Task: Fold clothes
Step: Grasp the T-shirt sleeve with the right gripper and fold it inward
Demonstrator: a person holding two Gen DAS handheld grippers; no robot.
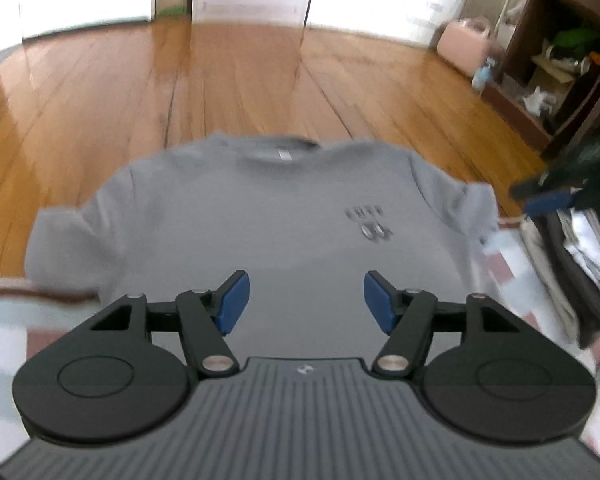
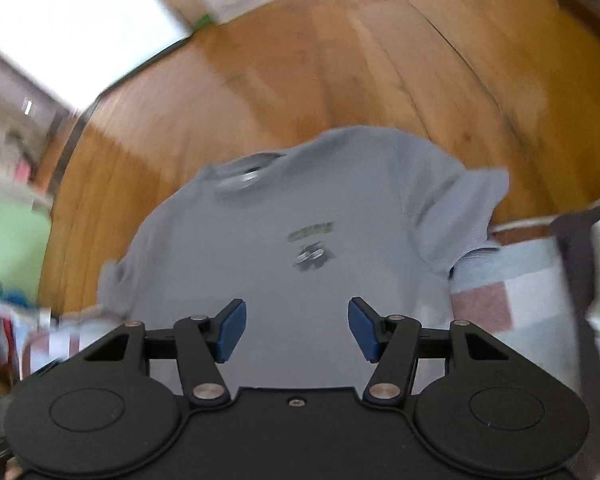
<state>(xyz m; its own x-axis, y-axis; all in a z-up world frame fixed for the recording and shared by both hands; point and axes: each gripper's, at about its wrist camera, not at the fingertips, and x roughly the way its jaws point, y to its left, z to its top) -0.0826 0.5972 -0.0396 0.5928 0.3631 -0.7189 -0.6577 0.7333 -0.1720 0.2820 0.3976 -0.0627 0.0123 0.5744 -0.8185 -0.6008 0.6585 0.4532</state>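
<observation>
Across the upper half of both views runs a wooden plank floor (image 1: 228,80), with bright white panels along the top edge. In the middle of each frame lies a grey T-shirt (image 1: 236,232), spread flat with its front up and collar toward the top, on a checked cloth (image 2: 512,280) of pale and dull red squares that shows at its right side. A stack of folded clothes (image 1: 580,280) sits at the right edge of the left wrist view. A small dark chest print (image 1: 370,222) on the shirt is too blurred to read, as is the white neck label (image 1: 284,156). At the bottom, the left gripper (image 1: 306,300) and the right gripper (image 2: 296,328) both stand wide, with nothing between their blue pads.
</observation>
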